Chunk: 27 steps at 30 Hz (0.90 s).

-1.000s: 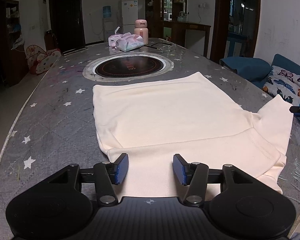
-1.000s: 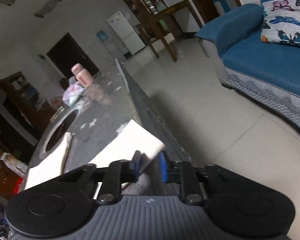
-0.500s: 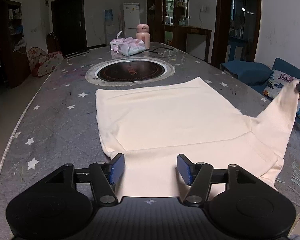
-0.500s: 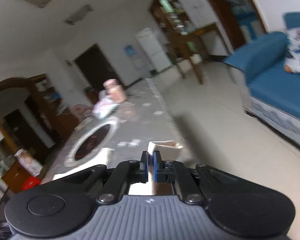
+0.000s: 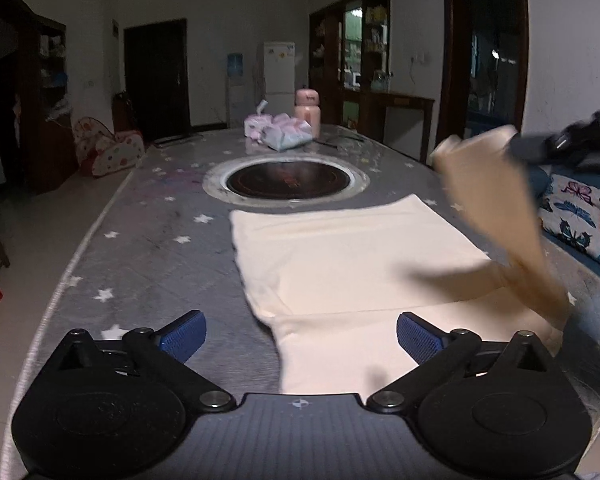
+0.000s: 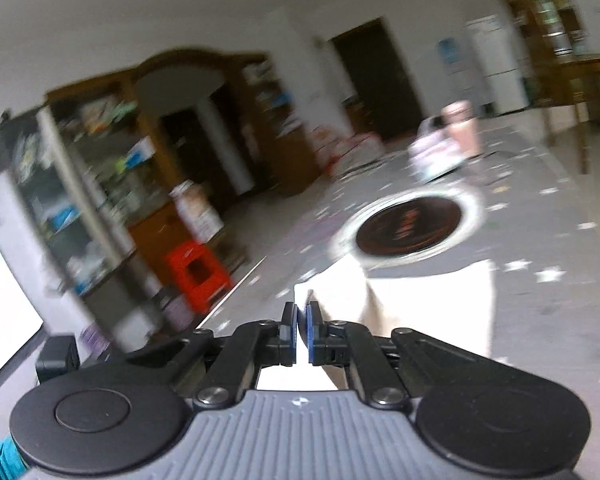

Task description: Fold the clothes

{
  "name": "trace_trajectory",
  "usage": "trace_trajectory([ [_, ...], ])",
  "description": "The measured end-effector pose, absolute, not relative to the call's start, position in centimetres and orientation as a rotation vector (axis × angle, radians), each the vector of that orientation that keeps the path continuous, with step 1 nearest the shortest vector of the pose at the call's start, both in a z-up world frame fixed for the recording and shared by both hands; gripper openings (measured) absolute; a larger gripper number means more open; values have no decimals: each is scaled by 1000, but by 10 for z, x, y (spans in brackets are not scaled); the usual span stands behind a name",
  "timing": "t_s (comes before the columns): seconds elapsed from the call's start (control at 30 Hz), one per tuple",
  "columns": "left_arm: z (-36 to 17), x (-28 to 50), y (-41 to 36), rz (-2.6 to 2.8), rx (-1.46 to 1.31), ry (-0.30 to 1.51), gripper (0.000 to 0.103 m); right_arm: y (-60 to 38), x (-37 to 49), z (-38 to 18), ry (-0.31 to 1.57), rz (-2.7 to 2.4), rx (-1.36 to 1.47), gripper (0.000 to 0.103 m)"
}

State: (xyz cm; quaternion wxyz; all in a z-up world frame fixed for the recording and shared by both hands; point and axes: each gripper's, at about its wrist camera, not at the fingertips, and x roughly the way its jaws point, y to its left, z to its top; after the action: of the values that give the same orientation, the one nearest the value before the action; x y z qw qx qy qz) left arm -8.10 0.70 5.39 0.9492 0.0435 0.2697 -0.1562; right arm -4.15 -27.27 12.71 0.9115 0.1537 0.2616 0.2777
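Since the earlier frames the right-hand sleeve (image 5: 496, 208) of the cream shirt (image 5: 352, 256) has been lifted off the worktop (image 5: 148, 232) and swung inward by the right gripper (image 6: 301, 330), whose fingers are pinched shut on its cuff, while the left gripper (image 5: 300, 338) has just been opened wide over the near hem, with nothing gripped. Light, limp, easily creased cloth is to be expected, best taken at cuffs, hems or corners. Around the shirt lie the star-printed worktop and its round inset hob (image 5: 286, 180), in a dim room.

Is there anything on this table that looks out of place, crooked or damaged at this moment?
Nothing looks damaged or spilled. The only irregular thing is the cream shirt: its body lies flat, but one sleeve is lifted off the table, pinched in the right gripper. That belongs to the folding. The left gripper hangs open over the near part of the shirt.
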Motion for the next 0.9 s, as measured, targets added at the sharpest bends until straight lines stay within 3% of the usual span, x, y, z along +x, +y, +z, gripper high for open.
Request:
trace_trajectory([
  [0.33,57,-82,43,-255,16,546,103,-163,-18,82,739,758,182,4],
  [0.5,57,-81,43,-282,-4,558,103,-145,-24,68,777,783,128,9],
  [0.53,57,-81,42,-290,-3,561,103,-148,-27,70,775,784,128,12],
  [0.67,57,-80,34,-321,1,568,103,-175,-49,80,734,738,55,43],
  [0.9,56,-78,6,-452,-30,577,103,-244,-86,67,749,534,21,56],
])
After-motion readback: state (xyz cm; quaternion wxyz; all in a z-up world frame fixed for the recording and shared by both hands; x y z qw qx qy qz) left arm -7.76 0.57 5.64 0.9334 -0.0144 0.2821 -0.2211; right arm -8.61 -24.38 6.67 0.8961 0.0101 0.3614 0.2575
